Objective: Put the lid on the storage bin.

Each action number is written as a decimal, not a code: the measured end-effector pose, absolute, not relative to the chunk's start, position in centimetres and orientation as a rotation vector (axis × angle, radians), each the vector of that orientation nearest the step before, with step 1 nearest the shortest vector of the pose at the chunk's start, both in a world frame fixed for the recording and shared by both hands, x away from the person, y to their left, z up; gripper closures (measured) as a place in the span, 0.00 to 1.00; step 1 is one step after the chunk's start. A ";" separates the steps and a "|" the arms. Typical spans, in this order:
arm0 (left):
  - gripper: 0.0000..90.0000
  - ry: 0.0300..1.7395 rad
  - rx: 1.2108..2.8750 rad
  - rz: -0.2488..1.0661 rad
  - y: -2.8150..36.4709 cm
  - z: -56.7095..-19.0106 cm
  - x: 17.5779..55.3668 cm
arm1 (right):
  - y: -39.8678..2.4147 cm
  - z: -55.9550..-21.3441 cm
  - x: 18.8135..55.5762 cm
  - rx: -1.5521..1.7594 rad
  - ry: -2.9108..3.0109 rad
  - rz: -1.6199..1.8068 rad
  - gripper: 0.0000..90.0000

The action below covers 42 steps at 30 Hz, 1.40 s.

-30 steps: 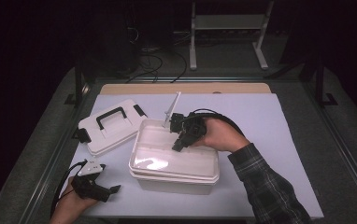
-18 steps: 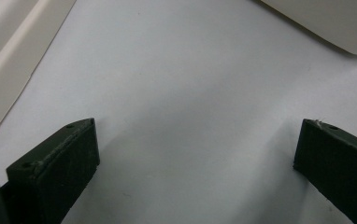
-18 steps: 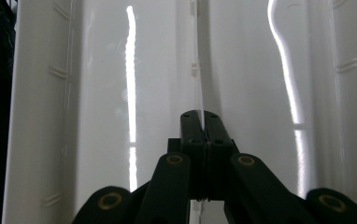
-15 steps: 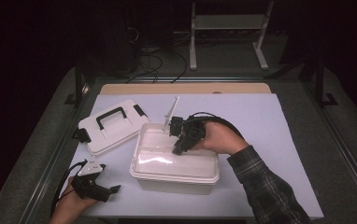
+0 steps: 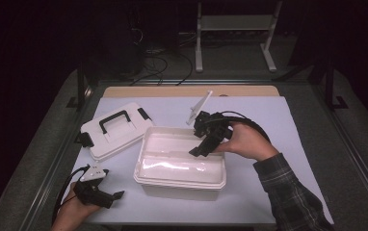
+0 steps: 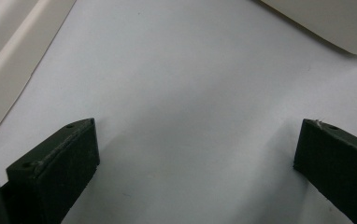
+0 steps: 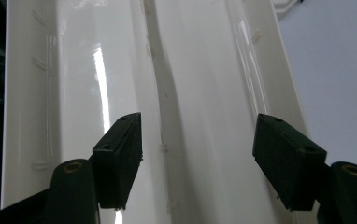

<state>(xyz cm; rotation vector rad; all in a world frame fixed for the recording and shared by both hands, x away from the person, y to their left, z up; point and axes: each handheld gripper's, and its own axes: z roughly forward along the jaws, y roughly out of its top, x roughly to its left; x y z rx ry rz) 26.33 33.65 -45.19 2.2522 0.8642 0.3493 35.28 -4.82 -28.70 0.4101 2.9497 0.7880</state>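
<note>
An open white plastic box [image 5: 179,185] stands mid-table, with a glossy white insert tray [image 5: 172,161] lying in it. A ridge runs down the middle of the tray [image 7: 167,93]. My right gripper [image 5: 196,151] hangs over the box's far right corner, pointing down into it. Its jaws have just been opening and stand apart above the tray with nothing between them [image 7: 197,140]. The box's lid [image 5: 117,130], white with a black handle, lies to the left. My left gripper [image 5: 118,195] rests at the near left on the white sheet, open and empty [image 6: 195,154].
A white sheet [image 5: 269,120] covers the table, with a wooden strip [image 5: 187,91] along its far edge. Dark rails run down both table sides. Behind the table are a metal stand [image 5: 232,33] and cables [image 5: 158,62] on the floor.
My right gripper has opened and drawn back to the right and slightly up. The white tray has settled lower into the box. The left gripper has kept still.
</note>
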 end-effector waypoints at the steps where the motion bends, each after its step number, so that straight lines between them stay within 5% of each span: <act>1: 0.00 0.864 2.252 0.350 33.6 -45.2 26.3 | -5.6 -28.7 35.2 0.429 2.938 0.783 0.34; 26: 0.00 0.864 2.252 0.349 33.6 -45.2 26.3 | -16.4 -31.1 33.3 0.748 2.801 0.852 0.30; 39: 0.00 0.869 2.255 0.346 33.6 -45.1 26.4 | -18.3 -37.5 33.2 0.964 2.675 0.835 0.01; 42: 0.00 0.874 2.269 0.340 33.4 -45.0 26.5 | -18.3 -38.8 33.2 0.994 2.657 0.828 0.01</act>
